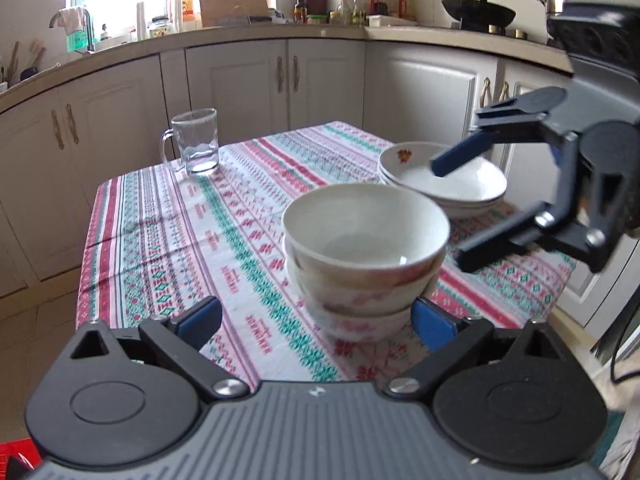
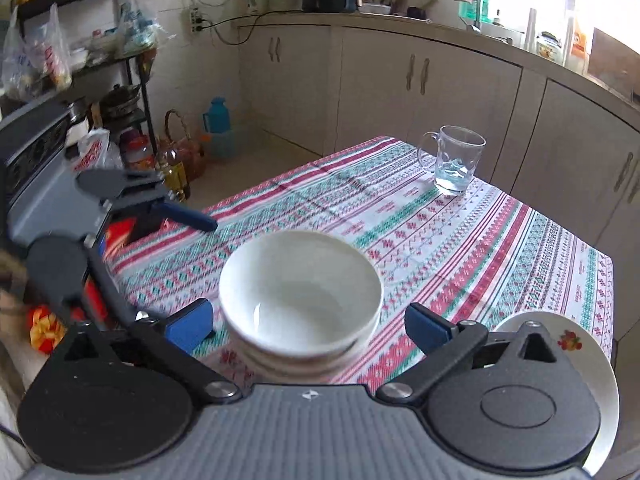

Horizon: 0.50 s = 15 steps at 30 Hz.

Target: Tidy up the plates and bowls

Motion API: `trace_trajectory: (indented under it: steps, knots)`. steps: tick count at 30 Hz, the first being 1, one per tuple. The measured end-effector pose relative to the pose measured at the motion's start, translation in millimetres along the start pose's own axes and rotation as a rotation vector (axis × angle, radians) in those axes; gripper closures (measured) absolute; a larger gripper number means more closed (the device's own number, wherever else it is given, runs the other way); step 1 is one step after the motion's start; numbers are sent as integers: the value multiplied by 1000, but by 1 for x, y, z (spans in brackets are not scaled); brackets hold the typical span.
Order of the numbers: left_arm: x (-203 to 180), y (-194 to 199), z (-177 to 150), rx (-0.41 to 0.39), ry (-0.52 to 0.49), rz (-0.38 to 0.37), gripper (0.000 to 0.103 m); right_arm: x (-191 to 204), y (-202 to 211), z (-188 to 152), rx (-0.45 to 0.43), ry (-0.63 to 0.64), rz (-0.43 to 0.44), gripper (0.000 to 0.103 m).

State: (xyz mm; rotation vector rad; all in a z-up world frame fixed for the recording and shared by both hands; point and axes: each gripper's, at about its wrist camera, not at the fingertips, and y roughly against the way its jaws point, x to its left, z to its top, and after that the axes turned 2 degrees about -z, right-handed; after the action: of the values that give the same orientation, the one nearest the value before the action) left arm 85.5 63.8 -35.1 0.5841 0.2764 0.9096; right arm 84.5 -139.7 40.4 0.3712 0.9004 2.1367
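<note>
Bowls (image 1: pixel 366 256) stand nested in a stack near the middle of the table (image 1: pixel 168 236), which wears a cloth striped in red, green and white. In the left wrist view the stack sits just ahead of the left gripper (image 1: pixel 316 322), whose blue-padded jaws are spread wide; the stack's base lies nearer the right pad, almost against it, yet neither pad presses on it and nothing is held. Behind and to the right, plates (image 1: pixel 444 180) lie piled close to the table's far edge. The right gripper (image 1: pixel 460 208) reaches in from the right, jaws wide apart, its upper blue pad hanging over the top plate and its lower finger low over the cloth beside the bowls; it grips nothing. A glass mug (image 1: pixel 195 142) stands at the far left corner, well apart from the crockery.

From the right wrist view, the bowl stack (image 2: pixel 300 300) sits between the right gripper's (image 2: pixel 308 328) open jaws, with clear gaps on both sides, so the pads touch nothing. One plate (image 2: pixel 572 344), with a small flower print, shows at lower right, partly hidden behind the gripper body. The left gripper (image 2: pixel 160 216) enters from the left edge, open and empty, over the table's edge. The mug (image 2: pixel 456 164) stands at the far side of the cloth (image 2: pixel 500 248).
</note>
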Motion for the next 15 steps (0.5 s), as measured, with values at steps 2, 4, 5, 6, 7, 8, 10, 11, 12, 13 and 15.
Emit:
trace_trajectory:
  steps: [2,4,5,6,7,8,10,11,12,13,15]
  knots:
    - [1,-5,-3,25,-13,7,3,3,-1,-9,13,11,-22,0]
    - [0,-9,-7,38,-31,2,3,6,-7,-18,37,20,-40,0]
    - [-1,-12,-9,50,-39,1,3,7,-10,-22,47,21,-48,0]
    - [-1,-14,-10,58,-46,-1,3,7,-14,-27,59,21,-54,0]
    - [-1,-16,-11,59,-54,-4,3,8,-17,-30,67,24,-58,0]
    - [-1,-18,-11,62,-60,-6,3,8,-20,-33,73,27,-64,0]
    - [-1,-23,-12,69,-70,-10,3,8,-27,-38,81,27,-70,0]
    - [0,-26,-11,74,-76,-14,3,7,-30,-40,84,28,-72,0]
    - [1,-28,-10,80,-81,-15,3,6,-33,-41,85,29,-76,0]
    - [1,-31,-10,85,-86,-18,3,5,-37,-42,85,31,-78,0]
    - [3,-35,-8,93,-95,-28,3,4,-42,-42,85,37,-81,0]
